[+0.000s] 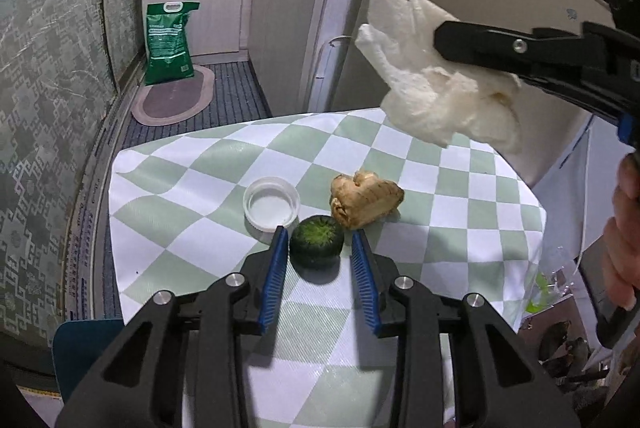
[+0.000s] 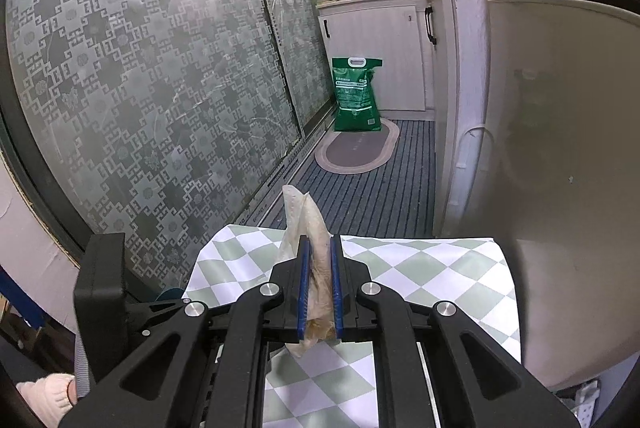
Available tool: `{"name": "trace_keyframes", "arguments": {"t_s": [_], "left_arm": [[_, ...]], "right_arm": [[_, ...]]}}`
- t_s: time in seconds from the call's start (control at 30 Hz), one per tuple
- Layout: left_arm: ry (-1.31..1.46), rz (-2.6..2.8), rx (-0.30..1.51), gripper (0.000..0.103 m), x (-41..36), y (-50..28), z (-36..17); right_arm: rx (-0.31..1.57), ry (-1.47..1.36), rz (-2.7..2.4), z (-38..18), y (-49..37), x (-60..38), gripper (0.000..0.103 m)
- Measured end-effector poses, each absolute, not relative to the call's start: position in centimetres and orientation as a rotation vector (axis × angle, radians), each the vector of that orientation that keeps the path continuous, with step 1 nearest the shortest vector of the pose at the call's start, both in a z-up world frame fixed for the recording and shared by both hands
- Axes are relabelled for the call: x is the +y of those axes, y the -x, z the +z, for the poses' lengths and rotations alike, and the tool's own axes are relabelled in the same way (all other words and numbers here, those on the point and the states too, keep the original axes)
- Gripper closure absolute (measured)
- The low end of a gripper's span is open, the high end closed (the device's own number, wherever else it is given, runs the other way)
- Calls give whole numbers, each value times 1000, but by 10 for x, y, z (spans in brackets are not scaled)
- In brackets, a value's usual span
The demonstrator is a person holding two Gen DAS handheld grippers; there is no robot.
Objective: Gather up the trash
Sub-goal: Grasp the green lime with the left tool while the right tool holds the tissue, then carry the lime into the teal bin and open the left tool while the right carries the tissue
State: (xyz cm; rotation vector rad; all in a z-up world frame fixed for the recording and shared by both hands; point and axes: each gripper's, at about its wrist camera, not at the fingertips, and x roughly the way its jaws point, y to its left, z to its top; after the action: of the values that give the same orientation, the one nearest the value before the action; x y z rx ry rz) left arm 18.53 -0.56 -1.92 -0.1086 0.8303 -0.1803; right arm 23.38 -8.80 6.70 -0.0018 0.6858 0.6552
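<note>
Blue-padded fingers of the left gripper (image 1: 320,234) sit low over the checked tablecloth (image 1: 192,195), partly open, with a dark green round vegetable end (image 1: 316,240) lying between them; the pads do not appear to press on it. Just beyond lie a white plastic lid (image 1: 271,203) and a knob of ginger (image 1: 366,199). Up in the air, the right gripper (image 2: 319,244) is clamped tight on a crumpled paper towel (image 1: 436,87).

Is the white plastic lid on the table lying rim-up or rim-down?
Rim-up. The white lid shows its raised rim and hollow inside facing upward, on the checkered tablecloth.
</note>
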Motion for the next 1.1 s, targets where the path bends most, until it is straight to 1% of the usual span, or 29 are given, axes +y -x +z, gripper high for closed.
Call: {"name": "trace_keyframes", "arguments": {"t_s": [0.1, 0.17, 0.4, 0.77, 1.1], "left_arm": [[116, -168, 826, 77, -4, -187, -19], [139, -172, 824, 78, -1, -186, -19], [157, -190, 758, 78, 10, -162, -6], [202, -140, 680, 78, 55, -126, 17], [214, -58, 690, 78, 111, -104, 7]], "right_arm": [[686, -6, 668, 68, -231, -88, 93], [683, -1, 673, 68, -229, -85, 94], [687, 30, 660, 68, -222, -77, 94], [688, 39, 674, 72, -208, -57, 93], [683, 106, 766, 78, -180, -3, 93]]}}
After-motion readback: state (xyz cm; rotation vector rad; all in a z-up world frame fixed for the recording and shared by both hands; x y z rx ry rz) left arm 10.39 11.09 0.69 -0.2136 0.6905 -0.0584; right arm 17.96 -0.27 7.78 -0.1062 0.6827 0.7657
